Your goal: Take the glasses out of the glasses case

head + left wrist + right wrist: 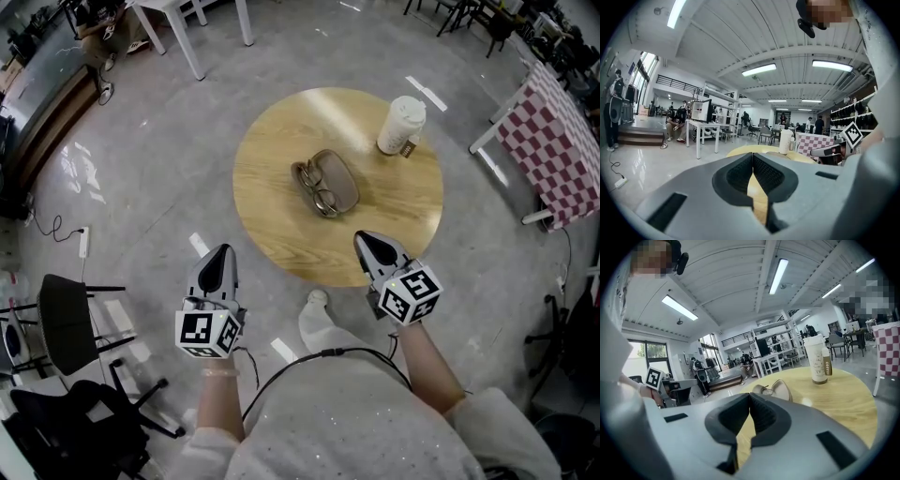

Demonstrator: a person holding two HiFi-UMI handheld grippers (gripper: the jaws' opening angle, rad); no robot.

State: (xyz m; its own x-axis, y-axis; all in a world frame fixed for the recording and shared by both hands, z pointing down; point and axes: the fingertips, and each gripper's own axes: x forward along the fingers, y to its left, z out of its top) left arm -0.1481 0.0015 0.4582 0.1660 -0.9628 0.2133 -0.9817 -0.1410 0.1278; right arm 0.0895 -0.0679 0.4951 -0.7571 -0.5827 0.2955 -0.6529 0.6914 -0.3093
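Note:
An open tan glasses case (337,178) lies at the middle of the round wooden table (272,187), with the glasses (317,191) in its left half. My right gripper (364,240) is shut and empty over the table's near edge, pointing at the case. My left gripper (221,251) is shut and empty over the floor, left of the table. In the right gripper view the case (782,389) and glasses (764,390) lie beyond my shut right gripper (749,396). The left gripper view shows my left gripper (752,157) shut, with the table (740,151) ahead of it.
A white coffee cup (401,125) stands at the table's far right edge. A table with a red-checked cloth (553,141) is at the right, white table legs (183,37) at the back, and black chairs (66,323) at the lower left. The person's shoe (317,302) is near the table's front.

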